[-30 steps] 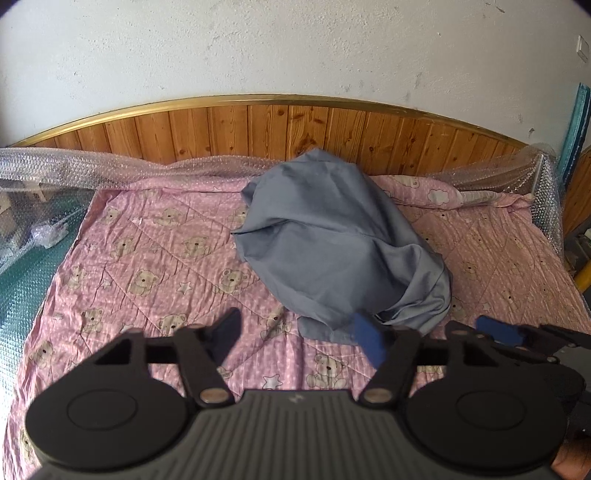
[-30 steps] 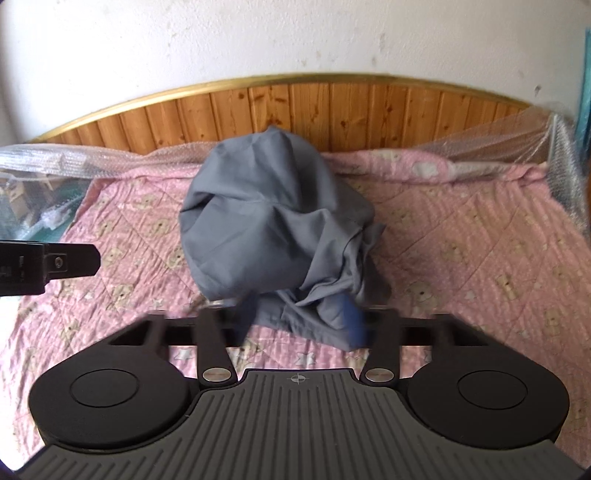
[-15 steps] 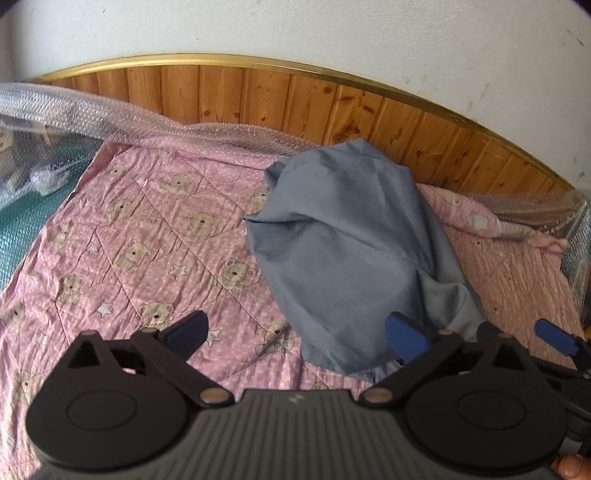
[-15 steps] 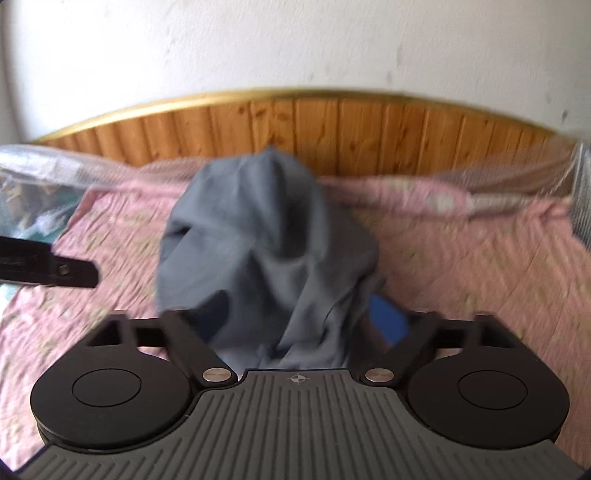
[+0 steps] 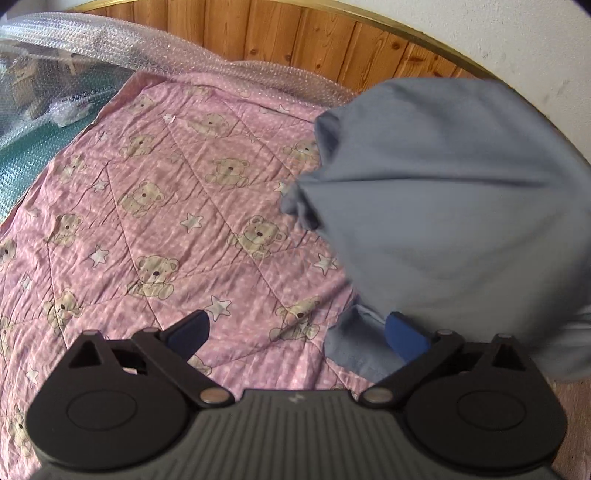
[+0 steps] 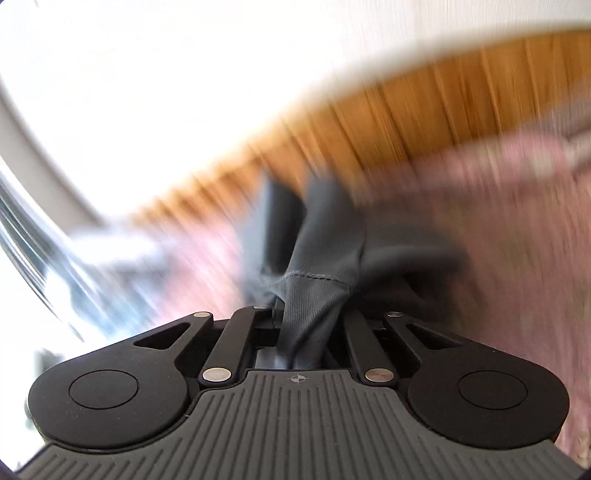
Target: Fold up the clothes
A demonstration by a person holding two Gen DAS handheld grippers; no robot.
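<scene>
Pink teddy-bear quilt point(image 5: 155, 206) covers the bed, with bubble wrap point(image 5: 155, 55) along its far left edge and a wooden headboard point(image 5: 280, 33) behind. Left to right: left hand-held gripper point(image 5: 297, 332) is released, jaws spread wide, low over the quilt; its right blue pad point(image 5: 404, 334) sits just at the near hem of the grey garment point(image 5: 450, 229), nothing between the pads. Garment fills the right side of the left view, bunched and unfolded, apparently lifted off the quilt on its right side. Right hand-held gripper point(image 6: 303, 325) is clenched on a gathered bundle of that same grey cloth, a stitched hem point(image 6: 314, 276) visible just past the jaws; the right view is heavily motion-blurred, so the gripper is judged to be swinging the cloth upward. Step in hand, as judged: picking up and shaking out the garment to find its edges before laying it flat. Next move calls for the left gripper to close on a free hem or corner, well apart from the right grip, so the cloth can be spread taut. Which garment type: cannot tell.
</scene>
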